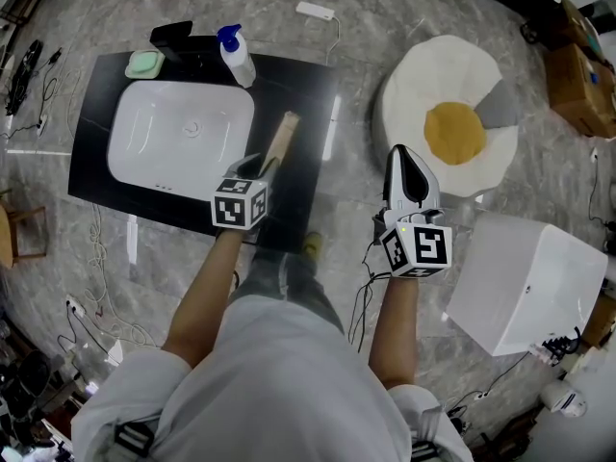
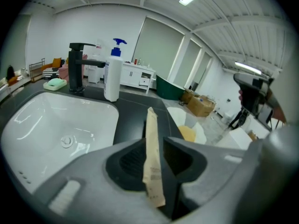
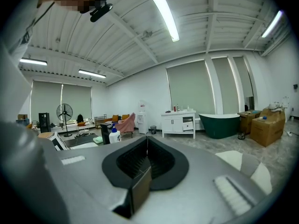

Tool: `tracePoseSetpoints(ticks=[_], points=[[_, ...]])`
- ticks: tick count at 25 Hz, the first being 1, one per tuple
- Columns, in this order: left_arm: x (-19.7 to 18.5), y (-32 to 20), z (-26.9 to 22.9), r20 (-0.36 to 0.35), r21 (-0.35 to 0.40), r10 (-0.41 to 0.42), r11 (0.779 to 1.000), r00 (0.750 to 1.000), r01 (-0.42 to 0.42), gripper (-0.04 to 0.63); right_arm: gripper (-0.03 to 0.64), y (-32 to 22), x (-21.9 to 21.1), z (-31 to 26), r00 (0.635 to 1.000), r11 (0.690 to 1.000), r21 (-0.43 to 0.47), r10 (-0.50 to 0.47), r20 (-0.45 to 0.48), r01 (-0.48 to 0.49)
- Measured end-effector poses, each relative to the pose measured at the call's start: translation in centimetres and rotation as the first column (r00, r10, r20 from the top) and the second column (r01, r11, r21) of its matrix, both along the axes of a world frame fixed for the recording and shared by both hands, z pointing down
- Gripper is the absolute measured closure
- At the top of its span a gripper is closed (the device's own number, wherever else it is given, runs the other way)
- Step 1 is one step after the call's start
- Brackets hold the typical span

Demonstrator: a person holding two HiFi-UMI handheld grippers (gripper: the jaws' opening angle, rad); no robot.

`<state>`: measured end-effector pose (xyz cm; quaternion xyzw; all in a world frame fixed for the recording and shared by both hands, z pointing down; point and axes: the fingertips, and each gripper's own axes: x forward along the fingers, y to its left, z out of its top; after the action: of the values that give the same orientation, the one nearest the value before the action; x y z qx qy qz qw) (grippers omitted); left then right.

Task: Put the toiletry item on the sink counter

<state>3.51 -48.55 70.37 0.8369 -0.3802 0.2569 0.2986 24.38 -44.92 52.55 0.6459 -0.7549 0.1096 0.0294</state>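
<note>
Left tongs [image 2: 156, 148] stand open; tan packet [image 2: 151, 125] sits between the jaws, unclamped, over the desk [image 2: 133, 113]. Right tongs [image 3: 145, 157] closed, empty.

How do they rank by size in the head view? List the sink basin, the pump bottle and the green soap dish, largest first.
1. sink basin, by far the largest.
2-3. pump bottle and green soap dish: too alike to rank; the upright bottle is seen from above.
</note>
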Motion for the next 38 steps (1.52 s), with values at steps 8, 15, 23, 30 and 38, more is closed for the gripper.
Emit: tracePoseSetpoints(ticks=[8,15,23,30,38], points=[[-1.0,0.0,-2.0,-0.012,0.034,-0.02,0.999,1.0,0.02,0.479,0.614,0.9,-0.8,-1.3,1.0,1.0,0.016,-0.005,-0.003,0.005],[-1.2,0.5,-4.9,-0.023,0.1,-0.019,0.995,1.0,0.022,0.505,0.614,2.1,-1.5,-2.7,1.0,0.999,0.032,-0.008,-0.005,0.008],[-1.8,0.6,-9.7,-0.062,0.192,-0.042,0.98,0.997,0.054,0.571,0.614,3.8,-2.1,-4.7,1.0,0.998,0.054,-0.007,-0.002,0.007],[-1.8,1.1,-14.8,-0.083,0.289,-0.025,0.956,0.996,0.048,0.597,0.614,5.3,-1.9,-6.8,1.0,0.997,0.08,0.004,-0.002,-0.003],[-1.9,1.5,-21.2,-0.101,0.416,-0.006,0.908,0.995,0.048,0.597,0.614,6.6,-1.9,-8.7,1.0,0.995,0.101,0.005,-0.008,-0.004]])
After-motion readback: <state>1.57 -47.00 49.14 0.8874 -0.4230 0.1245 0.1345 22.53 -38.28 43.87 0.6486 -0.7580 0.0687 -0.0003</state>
